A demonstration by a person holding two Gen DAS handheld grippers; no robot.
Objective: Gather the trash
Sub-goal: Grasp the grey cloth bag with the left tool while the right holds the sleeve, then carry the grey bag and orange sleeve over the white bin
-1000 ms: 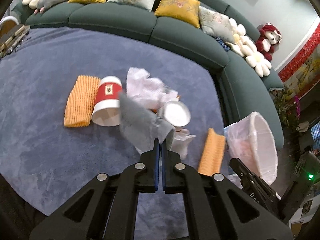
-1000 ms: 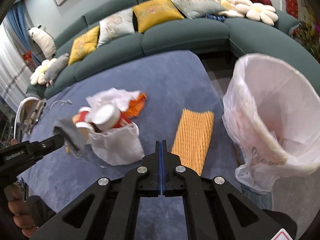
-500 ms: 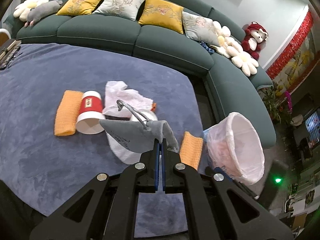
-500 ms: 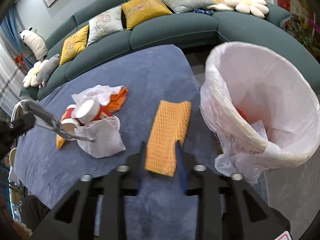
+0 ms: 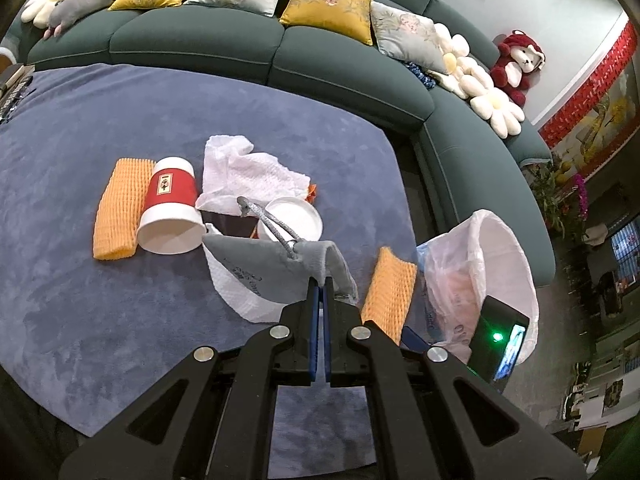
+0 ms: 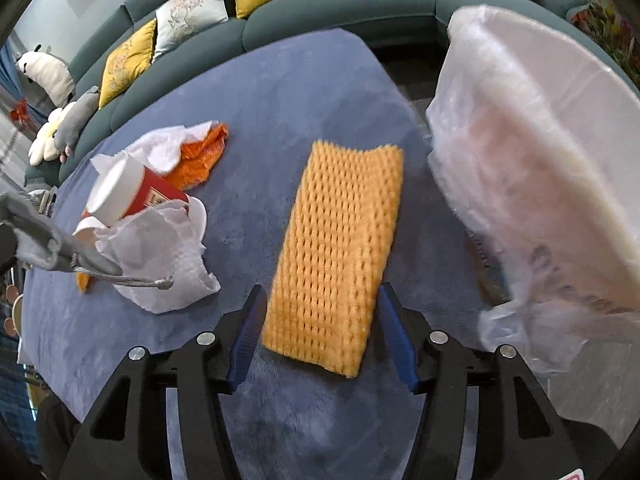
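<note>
Orange foam-mesh fruit sleeve (image 6: 334, 256) flat on blue carpet (image 6: 280, 92), beside white-lined trash bin (image 6: 532, 152). Right tongs (image 6: 320, 334) just spreading, straddling near end, not pressing. Light, soft, squashy; best pinched across width. Left tongs (image 5: 319, 292) clamped on grey drawstring pouch (image 5: 276, 264).

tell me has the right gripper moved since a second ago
Yes. The right gripper has come down toward the blue rug; its jaws have just been opening and now straddle the orange foam net without pressing it.
</note>
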